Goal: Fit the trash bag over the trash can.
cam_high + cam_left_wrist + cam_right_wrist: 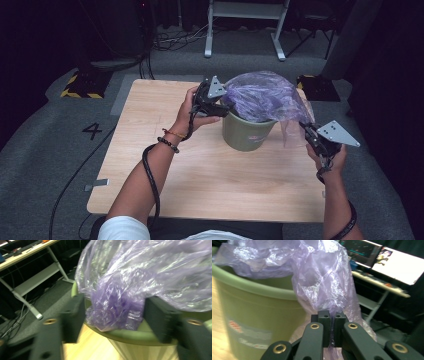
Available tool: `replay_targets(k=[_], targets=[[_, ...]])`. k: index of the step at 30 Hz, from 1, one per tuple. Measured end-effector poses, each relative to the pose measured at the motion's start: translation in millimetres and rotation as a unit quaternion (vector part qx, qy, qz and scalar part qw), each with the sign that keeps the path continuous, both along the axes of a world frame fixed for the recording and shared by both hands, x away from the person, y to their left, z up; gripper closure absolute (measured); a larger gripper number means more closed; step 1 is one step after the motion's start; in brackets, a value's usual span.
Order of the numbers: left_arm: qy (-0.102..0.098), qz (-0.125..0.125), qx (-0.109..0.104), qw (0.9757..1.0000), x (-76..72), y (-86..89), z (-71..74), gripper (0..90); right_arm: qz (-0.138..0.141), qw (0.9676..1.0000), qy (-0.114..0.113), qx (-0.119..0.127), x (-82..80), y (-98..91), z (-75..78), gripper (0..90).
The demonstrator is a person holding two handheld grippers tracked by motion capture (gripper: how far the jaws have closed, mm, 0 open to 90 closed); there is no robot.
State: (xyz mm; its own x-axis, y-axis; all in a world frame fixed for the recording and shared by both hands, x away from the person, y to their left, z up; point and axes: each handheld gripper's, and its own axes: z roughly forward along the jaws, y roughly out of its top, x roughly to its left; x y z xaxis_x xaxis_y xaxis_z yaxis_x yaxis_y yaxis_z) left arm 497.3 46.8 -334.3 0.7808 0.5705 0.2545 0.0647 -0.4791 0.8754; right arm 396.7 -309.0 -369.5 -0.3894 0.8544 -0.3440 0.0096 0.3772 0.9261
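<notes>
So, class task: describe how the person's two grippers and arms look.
Both the left gripper and the right gripper are black, with brass-coloured rivets and a grey three-cornered plate on top. A black cable trails from each. The person wears a white short sleeve and dark wristbands.

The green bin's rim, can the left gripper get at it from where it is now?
Probably yes: the left gripper stands open right at the green bin's rim, with only bunched purple bag between its jaws.

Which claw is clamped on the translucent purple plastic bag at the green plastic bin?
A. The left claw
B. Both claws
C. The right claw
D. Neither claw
C: in the right gripper view the right claw pinches a fold of the translucent purple plastic bag, while the left claw stands open around it.
</notes>
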Motion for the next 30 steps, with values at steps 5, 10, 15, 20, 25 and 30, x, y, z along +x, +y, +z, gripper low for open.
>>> replay_targets(k=[5,10,15,20,25,30], targets=[[-0.006,-0.010,0.001,0.9999,-5.5,-4.7,2.5,28.0,-0.031,0.9991,-0.004,-0.028,-5.1,-2.9,8.5,89.6],[0.007,-0.035,0.022,0.9991,-1.7,-10.8,1.1,46.5,-0.059,0.9980,-0.003,-0.024,-6.5,-15.7,9.8,89.5],[0.007,-0.027,0.003,0.9996,0.2,-19.3,0.7,31.6,-0.061,0.9976,-0.017,-0.028,-9.7,-15.3,16.1,89.5],[0.006,-0.004,-0.025,0.9997,-2.0,-11.0,1.8,16.5,-0.047,0.9971,-0.027,-0.053,-10.8,-2.1,23.4,89.4],[0.027,0.009,-0.008,0.9996,2.4,-9.0,0.6,21.7,-0.031,0.9965,-0.032,-0.071,-11.0,14.0,29.0,89.4],[0.036,0.000,0.037,0.9986,-0.4,-35.0,0.7,20.1,-0.032,0.9974,-0.037,-0.053,-14.2,17.6,32.9,89.3]])
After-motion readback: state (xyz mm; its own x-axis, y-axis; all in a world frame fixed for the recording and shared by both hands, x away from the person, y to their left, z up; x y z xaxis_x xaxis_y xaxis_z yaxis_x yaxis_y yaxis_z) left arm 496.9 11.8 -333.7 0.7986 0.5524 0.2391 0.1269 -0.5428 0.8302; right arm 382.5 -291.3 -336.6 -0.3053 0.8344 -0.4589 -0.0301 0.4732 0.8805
